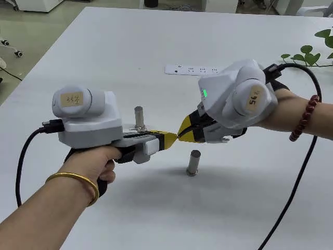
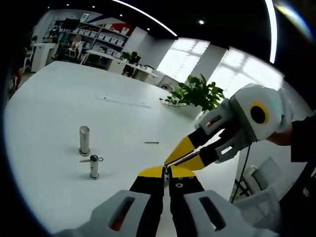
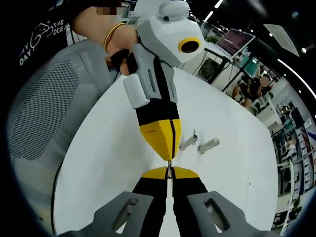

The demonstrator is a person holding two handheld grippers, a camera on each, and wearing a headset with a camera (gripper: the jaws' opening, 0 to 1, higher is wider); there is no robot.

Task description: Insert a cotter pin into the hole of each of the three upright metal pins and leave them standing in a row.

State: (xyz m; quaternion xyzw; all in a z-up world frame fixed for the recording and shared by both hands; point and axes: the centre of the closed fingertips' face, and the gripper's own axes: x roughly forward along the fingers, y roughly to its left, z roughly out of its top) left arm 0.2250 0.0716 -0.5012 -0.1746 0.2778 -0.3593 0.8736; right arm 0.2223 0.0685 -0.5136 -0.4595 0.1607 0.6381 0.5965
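My left gripper and right gripper meet tip to tip above the white table. Both are shut on a small cotter pin, a thin sliver of metal between the yellow tips. One bare upright metal pin stands just in front of the tips. Behind the left gripper stands a second pin. In the left gripper view a short pin has a cotter pin through it, and a taller bare pin stands beyond it. A loose cotter pin lies on the table.
A white power strip lies further back on the table. A potted plant sits at the far right edge. Black cables trail from both grippers. A grey mesh chair is beside the table.
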